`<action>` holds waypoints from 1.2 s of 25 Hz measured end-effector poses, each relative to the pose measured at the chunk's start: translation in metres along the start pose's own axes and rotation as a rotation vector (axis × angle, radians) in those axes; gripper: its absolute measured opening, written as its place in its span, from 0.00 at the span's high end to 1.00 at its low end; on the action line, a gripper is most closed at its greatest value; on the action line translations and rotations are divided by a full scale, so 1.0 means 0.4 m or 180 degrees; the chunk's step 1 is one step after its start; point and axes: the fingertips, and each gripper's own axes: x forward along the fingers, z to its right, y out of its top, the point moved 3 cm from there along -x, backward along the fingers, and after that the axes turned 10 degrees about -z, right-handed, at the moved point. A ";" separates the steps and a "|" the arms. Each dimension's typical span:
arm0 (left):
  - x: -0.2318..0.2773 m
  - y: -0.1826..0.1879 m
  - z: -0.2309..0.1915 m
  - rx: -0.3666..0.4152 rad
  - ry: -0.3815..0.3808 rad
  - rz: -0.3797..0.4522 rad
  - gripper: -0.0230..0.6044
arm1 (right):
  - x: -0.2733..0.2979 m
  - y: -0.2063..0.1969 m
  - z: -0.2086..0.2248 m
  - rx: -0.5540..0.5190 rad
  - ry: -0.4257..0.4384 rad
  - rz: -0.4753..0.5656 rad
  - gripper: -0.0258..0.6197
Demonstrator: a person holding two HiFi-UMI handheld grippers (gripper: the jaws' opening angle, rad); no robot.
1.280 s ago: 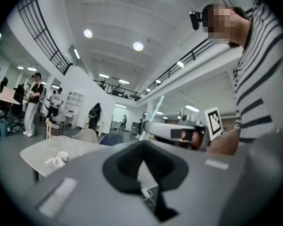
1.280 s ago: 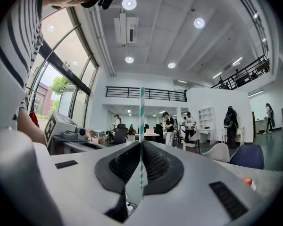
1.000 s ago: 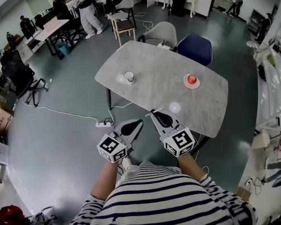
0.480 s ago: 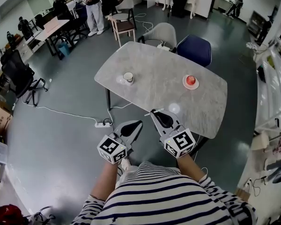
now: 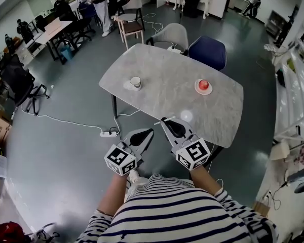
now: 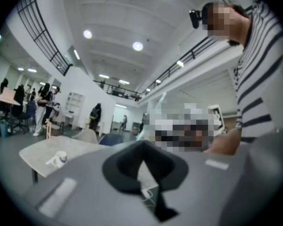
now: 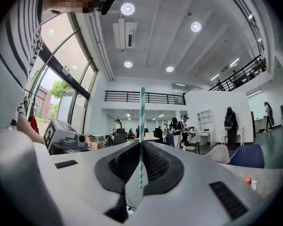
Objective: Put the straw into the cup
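A white cup point(image 5: 135, 82) with a handle stands on the left part of the grey marble table point(image 5: 167, 100); the left gripper view shows the cup point(image 6: 60, 158) small and far off. My right gripper point(image 5: 165, 120) hovers over the table's near edge, shut on a green-and-white striped straw point(image 5: 158, 122). In the right gripper view the straw point(image 7: 142, 117) rises upright from between the closed jaws of my right gripper point(image 7: 141, 147). My left gripper point(image 5: 149, 131) hangs beside it over the floor; its view shows the left gripper point(image 6: 143, 147) shut and holding nothing.
A red object on a small plate point(image 5: 203, 86) sits on the table's right part. A grey chair point(image 5: 172, 34) and a blue chair point(image 5: 207, 51) stand behind the table. A power strip and cable point(image 5: 109, 133) lie on the floor at the left. People stand by desks far behind.
The table and cup have slid slightly up and left in the head view. Both grippers keep almost the same place, the straw still held. People in the background have moved.
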 end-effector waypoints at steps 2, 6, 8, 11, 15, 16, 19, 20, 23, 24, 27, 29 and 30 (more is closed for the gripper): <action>0.006 0.002 0.009 0.0014 -0.0013 -0.0012 0.95 | -0.010 0.000 0.006 0.0021 -0.0005 0.0008 0.93; 0.005 0.000 0.004 0.0013 -0.0030 -0.0033 0.95 | -0.003 0.003 0.012 0.0049 -0.0010 0.0013 0.93; 0.005 -0.002 -0.012 -0.0020 -0.0029 -0.0024 0.95 | 0.010 0.002 0.015 0.0047 0.0000 -0.0001 0.93; 0.018 0.002 -0.040 -0.0022 -0.0041 -0.0003 0.95 | 0.036 0.000 0.031 0.0043 0.0016 -0.0016 0.93; 0.040 0.004 -0.108 -0.0005 -0.0062 -0.0016 0.95 | 0.103 -0.002 0.063 0.0032 0.0023 -0.0045 0.93; 0.045 0.003 -0.133 -0.0010 -0.0065 -0.0025 0.95 | 0.127 0.000 0.071 0.0024 0.0025 -0.0054 0.93; 0.066 0.011 -0.210 -0.0031 -0.0077 -0.0038 0.95 | 0.197 0.011 0.105 0.0015 0.0026 -0.0079 0.93; 0.073 0.017 -0.236 -0.0030 -0.0084 -0.0042 0.95 | 0.220 0.016 0.116 0.0014 0.0026 -0.0088 0.93; 0.092 0.042 -0.328 -0.0007 -0.0112 -0.0054 0.95 | 0.307 0.034 0.150 -0.0007 0.0030 -0.0116 0.93; 0.098 0.049 -0.362 0.0000 -0.0124 -0.0059 0.95 | 0.339 0.040 0.161 -0.0013 0.0032 -0.0125 0.93; 0.116 0.066 -0.461 0.0017 -0.0148 -0.0075 0.95 | 0.429 0.051 0.195 -0.0017 0.0024 -0.0146 0.93; 0.124 0.078 -0.517 0.0045 -0.0169 -0.0088 0.95 | 0.482 0.057 0.217 -0.0004 0.0006 -0.0152 0.93; 0.127 0.084 -0.541 0.0059 -0.0182 -0.0095 0.95 | 0.506 0.060 0.226 0.0002 -0.0005 -0.0154 0.93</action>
